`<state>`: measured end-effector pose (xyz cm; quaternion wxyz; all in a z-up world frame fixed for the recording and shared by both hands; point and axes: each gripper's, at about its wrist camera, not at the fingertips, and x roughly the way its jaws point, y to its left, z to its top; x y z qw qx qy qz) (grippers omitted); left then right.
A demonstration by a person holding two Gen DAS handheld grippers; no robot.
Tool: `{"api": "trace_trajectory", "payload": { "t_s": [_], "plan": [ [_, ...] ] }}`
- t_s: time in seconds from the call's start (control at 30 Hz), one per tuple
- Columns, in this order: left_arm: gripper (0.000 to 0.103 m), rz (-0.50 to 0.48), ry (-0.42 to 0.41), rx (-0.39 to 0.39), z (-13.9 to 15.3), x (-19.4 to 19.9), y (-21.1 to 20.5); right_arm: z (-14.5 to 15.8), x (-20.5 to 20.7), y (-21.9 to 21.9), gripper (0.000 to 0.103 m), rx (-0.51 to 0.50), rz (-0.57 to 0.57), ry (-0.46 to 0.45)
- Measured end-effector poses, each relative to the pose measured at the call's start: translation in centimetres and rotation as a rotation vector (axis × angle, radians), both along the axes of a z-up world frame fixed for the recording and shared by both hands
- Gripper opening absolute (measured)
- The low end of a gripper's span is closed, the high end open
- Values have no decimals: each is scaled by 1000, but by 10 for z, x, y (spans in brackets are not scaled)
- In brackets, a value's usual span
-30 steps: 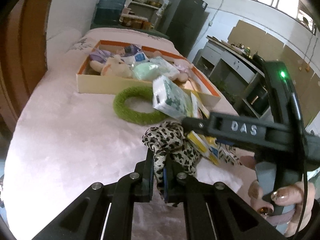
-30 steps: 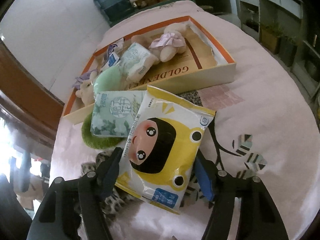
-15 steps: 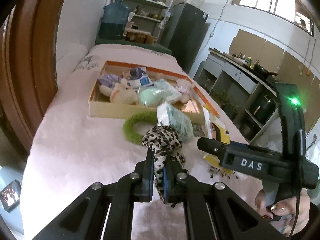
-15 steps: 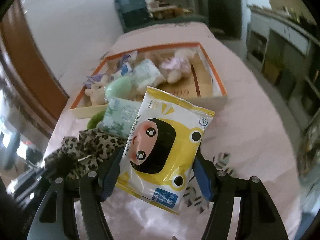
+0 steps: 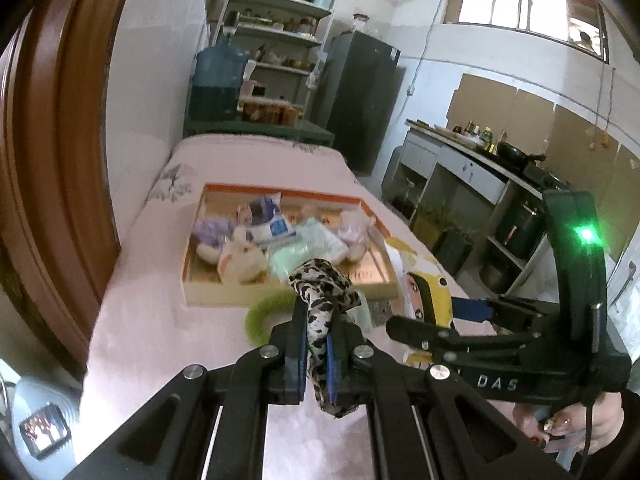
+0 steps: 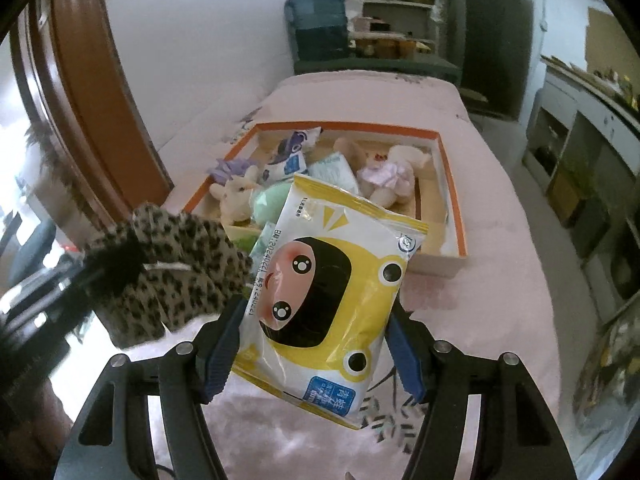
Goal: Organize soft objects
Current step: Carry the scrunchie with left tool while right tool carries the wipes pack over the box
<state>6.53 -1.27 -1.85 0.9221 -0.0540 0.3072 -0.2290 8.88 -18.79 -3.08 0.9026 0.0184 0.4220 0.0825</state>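
Observation:
My left gripper [image 5: 316, 354] is shut on a leopard-print scrunchie [image 5: 322, 292], lifted off the pink tablecloth; the same scrunchie [image 6: 176, 268] shows at the left of the right wrist view. My right gripper [image 6: 314, 342] is shut across a yellow wet-wipes pack [image 6: 324, 292] with a cartoon face, held above the table; this pack [image 5: 424, 292] appears edge-on in the left wrist view. Ahead lies an orange-rimmed cardboard box [image 6: 460, 216] with plush toys, tissue packs and a mint-green soft item [image 6: 268, 200].
A green fuzzy ring [image 5: 264, 312] and a pale green tissue pack [image 6: 262, 240] lie on the table just before the box [image 5: 228, 292]. A brown wooden frame [image 5: 48, 160] stands at the left. Shelves, a water jug [image 5: 218, 80] and a kitchen counter [image 5: 472, 160] lie beyond.
Both grippers have risen with their loads. The scrunchie has come up off the cloth, and the box now sits lower and farther in both views. The right gripper has rolled.

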Motion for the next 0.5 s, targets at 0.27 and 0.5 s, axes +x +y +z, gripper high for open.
{"api": "trace_trajectory", "payload": {
  "t_s": [0.27,0.5],
  "plan": [
    [7,25,-71,13,27,11,-2,12,11,-8,68,-24,27,-3],
    [7,46,-105,15,41,24,-5,19,18,-13,68,-19,39,-10]
  ]
}}
